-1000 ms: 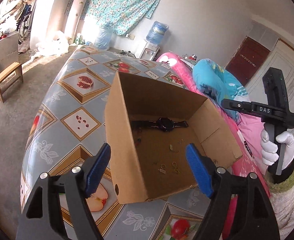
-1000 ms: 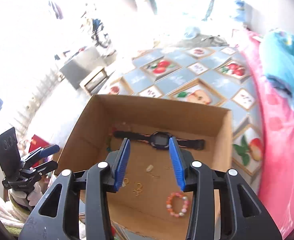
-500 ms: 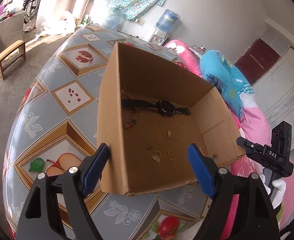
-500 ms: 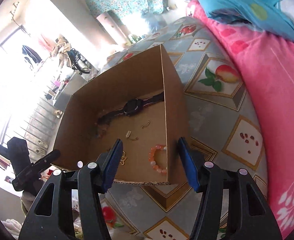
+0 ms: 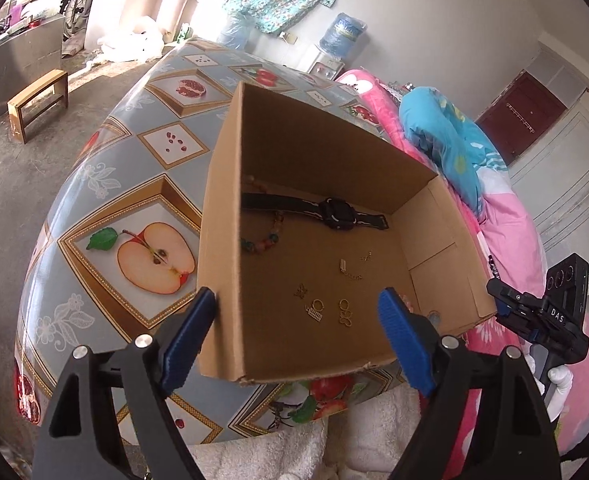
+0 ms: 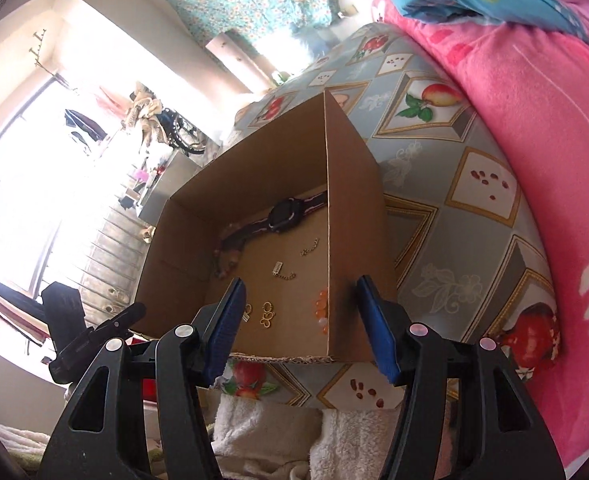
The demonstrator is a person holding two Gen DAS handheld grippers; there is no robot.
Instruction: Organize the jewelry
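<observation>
Nearest, the left gripper [image 5: 294, 332] has its jaws apart and opening, straddling the near left corner of the cardboard box [image 5: 222, 240], gripping nothing; the right gripper [image 6: 298, 320] hangs apart and empty over the near right corner. Just beyond, at twelve o'clock on the box floor, lie small gold earrings [image 5: 344, 312]; an orange bead bracelet [image 6: 321, 312] rests against the right wall; farther back lies the black watch [image 5: 336, 214]. Best come straight down on one piece, fingertips flat to the cardboard, clear of the walls.
</observation>
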